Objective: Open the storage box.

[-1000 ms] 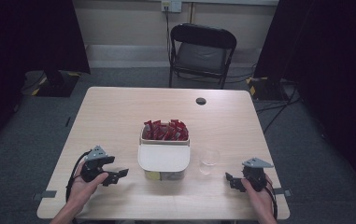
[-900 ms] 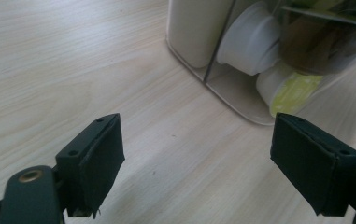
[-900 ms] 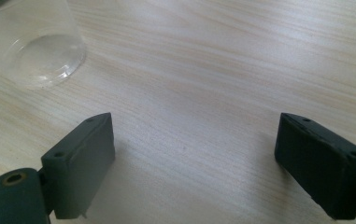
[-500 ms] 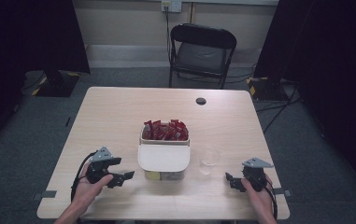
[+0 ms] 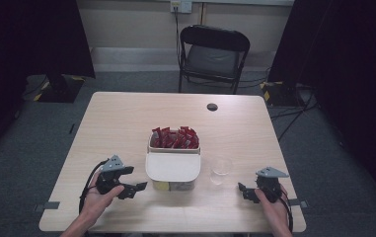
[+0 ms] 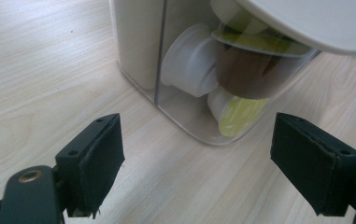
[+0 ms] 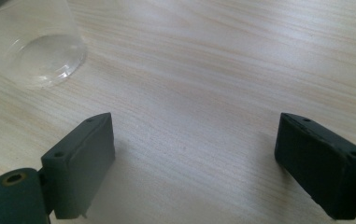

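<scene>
Left gripper point(image 5: 135, 187): jaws wide open, low over the tabletop point(image 5: 126, 123), pointing at the near left corner of the box point(image 5: 172, 168), nothing between them.
Right gripper point(image 5: 243, 191): jaws spread wide, gripping nothing, near the tabletop's front right edge.
Box: mid-tabletop, white lid point(image 5: 172, 166) over its near part, red packets point(image 5: 173, 138) in the far part; pods point(image 6: 234, 105) show through its clear wall.
Cup point(image 5: 221, 169): clear, upright, just right of the box.

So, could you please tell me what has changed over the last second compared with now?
The left gripper has moved right along the table, toward the near end of the clear container of capsules, with its fingers open and holding nothing. The right gripper, the plastic cup and the container stayed put.
</scene>
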`<move>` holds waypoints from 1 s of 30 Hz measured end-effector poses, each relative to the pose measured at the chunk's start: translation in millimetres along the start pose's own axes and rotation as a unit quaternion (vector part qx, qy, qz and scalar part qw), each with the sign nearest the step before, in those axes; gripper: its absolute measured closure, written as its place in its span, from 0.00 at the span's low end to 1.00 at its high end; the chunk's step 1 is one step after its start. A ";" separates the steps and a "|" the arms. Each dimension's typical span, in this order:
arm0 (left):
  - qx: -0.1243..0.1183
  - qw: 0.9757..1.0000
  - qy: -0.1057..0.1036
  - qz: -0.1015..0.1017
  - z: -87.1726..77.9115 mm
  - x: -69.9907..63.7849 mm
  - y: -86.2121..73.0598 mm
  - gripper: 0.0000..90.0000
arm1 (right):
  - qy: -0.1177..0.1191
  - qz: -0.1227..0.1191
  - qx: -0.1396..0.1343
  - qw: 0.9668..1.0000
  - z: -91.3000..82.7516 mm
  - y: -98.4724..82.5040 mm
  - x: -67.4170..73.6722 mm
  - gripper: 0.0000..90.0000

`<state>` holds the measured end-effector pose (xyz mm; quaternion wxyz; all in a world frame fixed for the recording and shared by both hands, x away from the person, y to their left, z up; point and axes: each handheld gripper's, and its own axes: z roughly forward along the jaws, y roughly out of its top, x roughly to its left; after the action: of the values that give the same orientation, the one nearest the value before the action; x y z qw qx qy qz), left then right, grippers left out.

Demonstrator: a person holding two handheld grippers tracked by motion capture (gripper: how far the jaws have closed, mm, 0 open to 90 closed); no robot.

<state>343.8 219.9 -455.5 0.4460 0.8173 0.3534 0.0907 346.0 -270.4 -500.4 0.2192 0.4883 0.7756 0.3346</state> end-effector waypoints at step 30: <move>-0.032 0.999 -0.014 -0.005 0.7 -2.0 16.2 0.18 | 0.000 0.000 0.000 1.000 0.0 0.0 0.0 0.13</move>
<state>350.7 212.4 -442.7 0.4772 0.8021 0.3483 0.0876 346.1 -270.4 -500.4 0.2192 0.4882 0.7756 0.3347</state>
